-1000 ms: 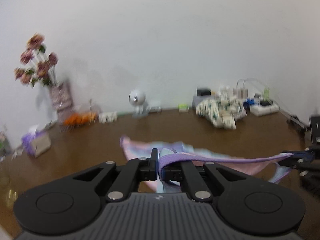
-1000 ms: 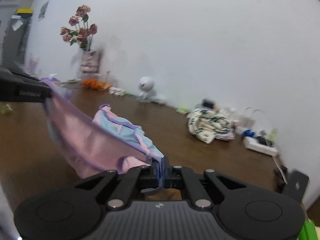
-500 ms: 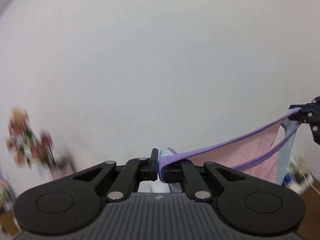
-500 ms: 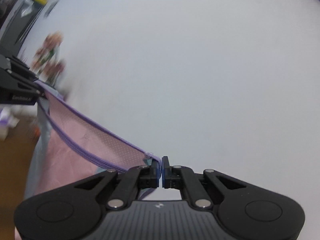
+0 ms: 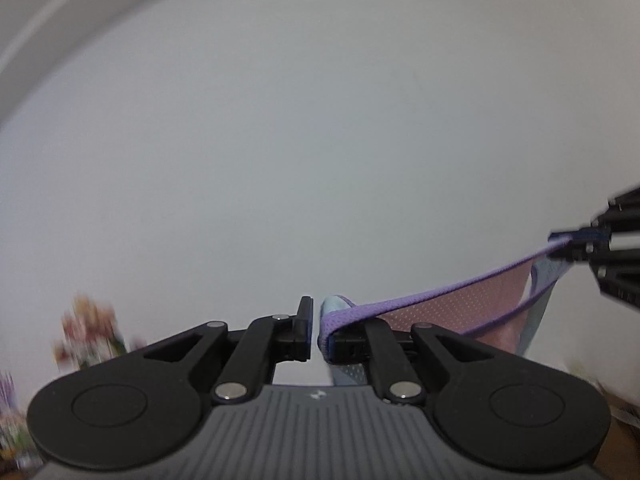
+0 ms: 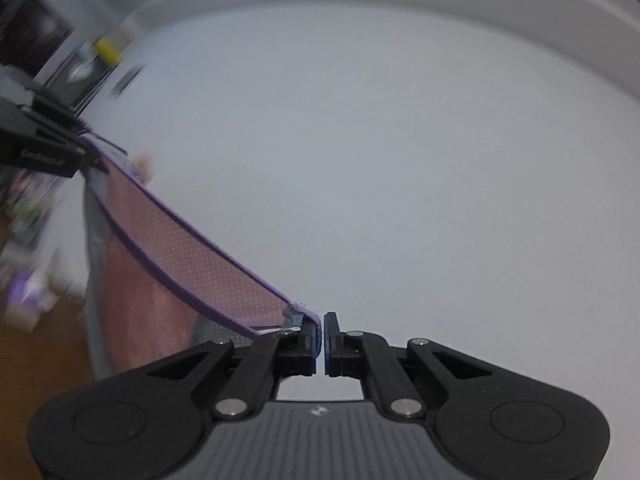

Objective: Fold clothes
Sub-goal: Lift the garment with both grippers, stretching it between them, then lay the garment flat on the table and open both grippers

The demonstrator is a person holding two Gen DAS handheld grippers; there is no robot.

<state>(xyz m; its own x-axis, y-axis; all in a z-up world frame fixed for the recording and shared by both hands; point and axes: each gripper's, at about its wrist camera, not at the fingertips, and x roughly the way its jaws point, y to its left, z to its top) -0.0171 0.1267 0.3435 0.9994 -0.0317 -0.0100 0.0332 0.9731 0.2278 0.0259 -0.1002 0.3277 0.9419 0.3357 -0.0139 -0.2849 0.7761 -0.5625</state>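
No fold yet: the garment (image 6: 192, 264) hangs stretched between the right tool (image 6: 320, 338), clamped on it, and the left tool (image 5: 318, 332) (jaws slightly parted, hem against one finger).

Dim, even light; blurred, warped edges

both grippers level, left gripper (image 5: 315, 330) just loosening, right gripper (image 6: 322, 338) clamped.

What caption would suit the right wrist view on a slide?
Right gripper pinches one corner of a pink, purple-trimmed garment, stretched in the air toward the left gripper, before a white wall.
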